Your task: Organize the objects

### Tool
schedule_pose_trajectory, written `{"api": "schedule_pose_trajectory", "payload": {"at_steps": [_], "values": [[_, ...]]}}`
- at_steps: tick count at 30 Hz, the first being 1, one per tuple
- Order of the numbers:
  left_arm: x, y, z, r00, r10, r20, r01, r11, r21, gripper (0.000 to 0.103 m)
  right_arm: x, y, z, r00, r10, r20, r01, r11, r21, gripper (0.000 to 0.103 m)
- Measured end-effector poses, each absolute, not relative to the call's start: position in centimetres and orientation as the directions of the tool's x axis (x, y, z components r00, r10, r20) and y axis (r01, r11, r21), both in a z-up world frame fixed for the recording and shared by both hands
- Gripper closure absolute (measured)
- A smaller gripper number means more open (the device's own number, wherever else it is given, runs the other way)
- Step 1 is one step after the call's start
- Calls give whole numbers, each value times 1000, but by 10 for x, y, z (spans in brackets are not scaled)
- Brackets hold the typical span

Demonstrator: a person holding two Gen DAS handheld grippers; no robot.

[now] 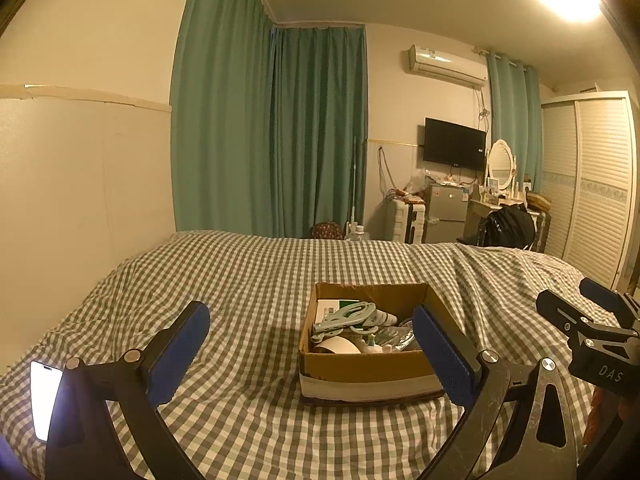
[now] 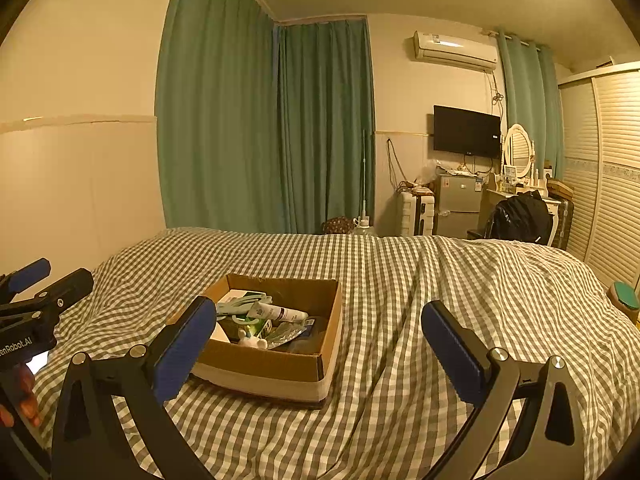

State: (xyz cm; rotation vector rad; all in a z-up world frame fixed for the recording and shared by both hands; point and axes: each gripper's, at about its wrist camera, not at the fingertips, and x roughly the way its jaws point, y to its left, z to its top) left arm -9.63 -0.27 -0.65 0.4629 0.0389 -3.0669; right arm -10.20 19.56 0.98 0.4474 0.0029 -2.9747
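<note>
An open cardboard box (image 1: 360,368) sits on the checked bedspread; it also shows in the right wrist view (image 2: 276,364). Inside lie a pale green clip (image 1: 346,318), a white tube (image 2: 280,313), a white box (image 1: 330,307), foil packs and small bottles. My left gripper (image 1: 310,330) is open and empty, held above the bed just before the box. My right gripper (image 2: 318,322) is open and empty, to the right of the box. The right gripper also shows at the right edge of the left wrist view (image 1: 592,320).
A lit phone (image 1: 45,398) lies on the bed at the near left. A teal-topped object (image 2: 625,300) sits at the bed's right edge. Green curtains, a wall, a fridge, a TV and a wardrobe stand beyond the bed (image 2: 400,280).
</note>
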Motion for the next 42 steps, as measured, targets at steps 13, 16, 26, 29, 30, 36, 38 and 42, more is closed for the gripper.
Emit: {"api": "schedule_pose_trajectory", "payload": {"at_steps": [13, 16, 26, 29, 30, 36, 38, 42], "values": [[-96, -4, -9, -954, -52, -297, 60, -998, -20, 0, -104, 193, 7, -946, -129, -298, 130, -991, 17, 0], [-97, -4, -10, -952, -50, -301, 59, -998, -22, 0, -104, 192, 6, -944, -129, -303, 131, -991, 16, 0], [-97, -4, -11, -951, -50, -305, 58, -998, -18, 0, -105, 191, 3, -942, -127, -309, 128, -992, 18, 0], [-97, -4, -11, -950, -46, -310, 54, -998, -18, 0, -105, 191, 3, -942, -127, -312, 127, -992, 18, 0], [-97, -3, -12, -950, -46, -310, 54, -998, -17, 0, -105, 190, 2, -941, -125, -314, 126, -992, 17, 0], [-98, -3, -12, -949, -48, -312, 55, -998, -13, 0, -106, 190, -1, -938, -127, -323, 126, -992, 23, 0], [-98, -3, -13, -949, -49, -313, 55, -998, -10, 0, -106, 190, -2, -938, -125, -324, 124, -992, 23, 0], [-99, -3, -14, -946, -49, -320, 56, -998, -13, 0, -108, 190, -2, -936, -125, -328, 123, -992, 28, 0]]}}
